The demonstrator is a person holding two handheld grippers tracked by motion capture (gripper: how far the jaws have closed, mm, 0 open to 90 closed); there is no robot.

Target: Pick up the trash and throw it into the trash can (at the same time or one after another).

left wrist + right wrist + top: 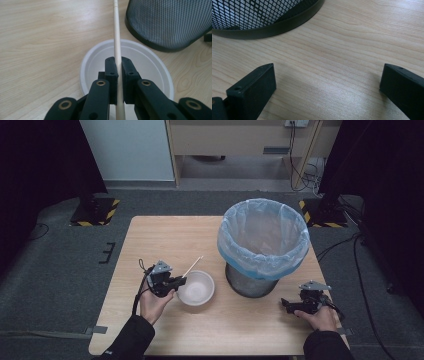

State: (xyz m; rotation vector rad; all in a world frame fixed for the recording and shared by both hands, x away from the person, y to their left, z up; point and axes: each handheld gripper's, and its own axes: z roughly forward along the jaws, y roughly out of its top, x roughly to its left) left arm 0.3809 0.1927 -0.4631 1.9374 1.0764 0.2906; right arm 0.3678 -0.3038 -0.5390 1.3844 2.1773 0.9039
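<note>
thin pale wooden stick

The high view is dim and soft, with dark curtains at both sides nearly black. The table is the brightest surface, evenly lit from above, and the bin throws only a faint shadow at its base. The pale bag lining the bin looks slightly washed out. Both gripper views are brighter and sharper. In the left gripper view the stick is crisp near the bowl and softens toward the top edge. In the right gripper view a pale sheen lies on the wood below the bin's mesh, and soft shadows sit beside the near black jaws, which are slightly blurred.
</note>
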